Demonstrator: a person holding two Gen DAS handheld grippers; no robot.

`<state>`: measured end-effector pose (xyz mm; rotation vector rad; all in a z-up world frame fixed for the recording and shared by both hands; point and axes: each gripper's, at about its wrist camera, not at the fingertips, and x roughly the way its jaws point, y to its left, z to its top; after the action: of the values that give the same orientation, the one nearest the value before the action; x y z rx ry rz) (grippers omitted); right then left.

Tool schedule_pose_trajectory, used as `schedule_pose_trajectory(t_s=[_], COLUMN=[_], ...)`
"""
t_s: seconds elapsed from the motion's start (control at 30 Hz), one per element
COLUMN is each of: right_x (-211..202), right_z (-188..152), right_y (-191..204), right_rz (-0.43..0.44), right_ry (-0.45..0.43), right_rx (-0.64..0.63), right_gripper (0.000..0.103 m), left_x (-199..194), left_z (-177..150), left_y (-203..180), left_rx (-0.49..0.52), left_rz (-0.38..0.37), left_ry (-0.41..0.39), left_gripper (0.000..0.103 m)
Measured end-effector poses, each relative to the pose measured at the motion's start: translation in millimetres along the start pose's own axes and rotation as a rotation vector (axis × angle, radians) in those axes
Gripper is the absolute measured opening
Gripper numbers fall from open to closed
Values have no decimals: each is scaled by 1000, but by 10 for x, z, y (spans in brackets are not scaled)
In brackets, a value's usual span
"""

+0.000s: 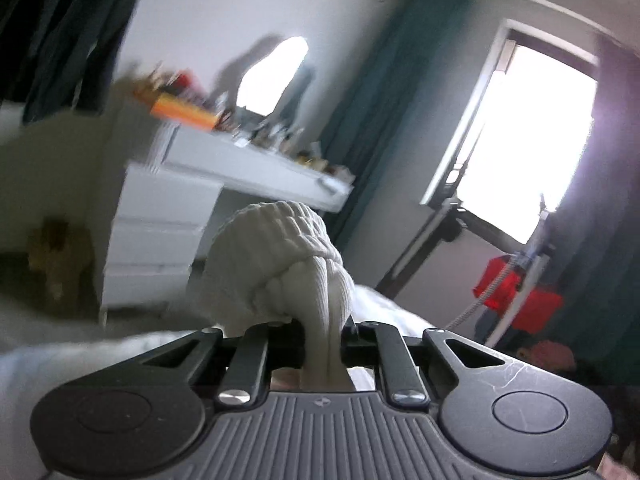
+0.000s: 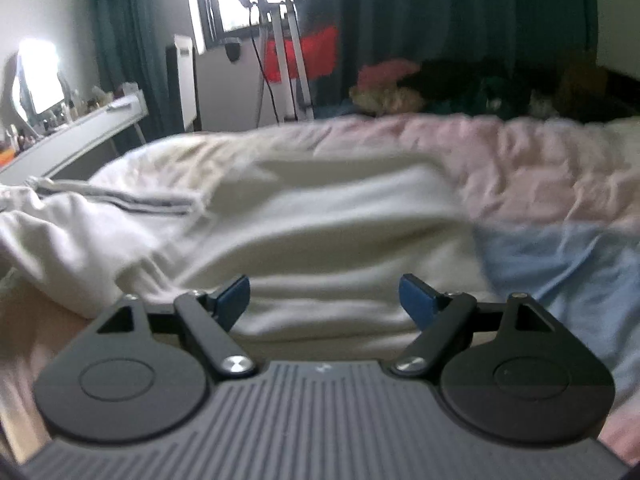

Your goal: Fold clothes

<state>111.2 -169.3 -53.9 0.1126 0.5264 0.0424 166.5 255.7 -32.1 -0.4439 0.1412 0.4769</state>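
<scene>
Pink-and-blue crumpled bedding (image 2: pixel 540 168) fills the right wrist view's middle band. On it lies a cream soft cotton sweatshirt (image 2: pixel 328 220), its long axis running left to right, grey-striped zipper edge toward the left. Over its lower hem the right gripper (image 2: pixel 324 300) hangs, blue pads wide apart, gripping nothing. In the left wrist view's centre, the left gripper (image 1: pixel 322 334) pinches a bunched cream ribbed knit cuff (image 1: pixel 280 264), which bulges upward.

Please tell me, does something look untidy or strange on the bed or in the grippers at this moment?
Nothing looks damaged or spilled. The left gripper pinches a bunched ribbed cuff of the cream garment, which lies rumpled and unfolded on the wrinkled bed cover. The right gripper is open above it.
</scene>
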Motion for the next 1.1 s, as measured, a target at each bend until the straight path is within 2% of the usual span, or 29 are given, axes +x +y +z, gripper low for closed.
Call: schedule_pose_trajectory(t_s=[0.1, 0.2, 0.3, 0.43, 0.57, 0.7, 0.8, 0.93, 0.97, 1.03, 1.1], right_x=[-230, -370, -449, -475, -511, -488, -441, -356, -341, -312, -280], right_z=[99, 187, 195, 148, 191, 161, 121, 93, 82, 60, 39], right_y=[-156, -400, -624, -888, -1091, -1309, -1448, -1547, -1556, -1573, -1583], right_rz=[3, 38, 52, 62, 24, -27, -45, -66, -64, -46, 2], right_ry=[-27, -38, -61, -68, -111, -144, -151, -142, -138, -132, -132], right_rx=[26, 132, 230, 353, 407, 463, 510, 504, 502, 504, 522], right_gripper=[83, 83, 83, 83, 83, 83, 83, 84, 84, 84, 85], left_x=[-227, -509, -787, -1063, -1393, -1630, -1695, -1603, -1556, -1515, -1527], left_z=[120, 210, 237, 124, -166, -693, -1243, -2057, -2179, -2326, -2288], left_y=[-326, -696, -1203, -1944, -2588, -3140, -3394, -3580, -3581, -3566, -3508], left_rx=[69, 114, 209, 271, 308, 375, 460, 635, 651, 675, 720], left_rz=[-23, -45, -70, -151, -253, -357, -426, -469, -481, -503, -542], left_ry=[-36, -79, -121, -149, -153, -134, -54, 191, 246, 304, 302], left_gripper=[15, 15, 14, 14, 14, 14, 14, 15, 15, 18, 20])
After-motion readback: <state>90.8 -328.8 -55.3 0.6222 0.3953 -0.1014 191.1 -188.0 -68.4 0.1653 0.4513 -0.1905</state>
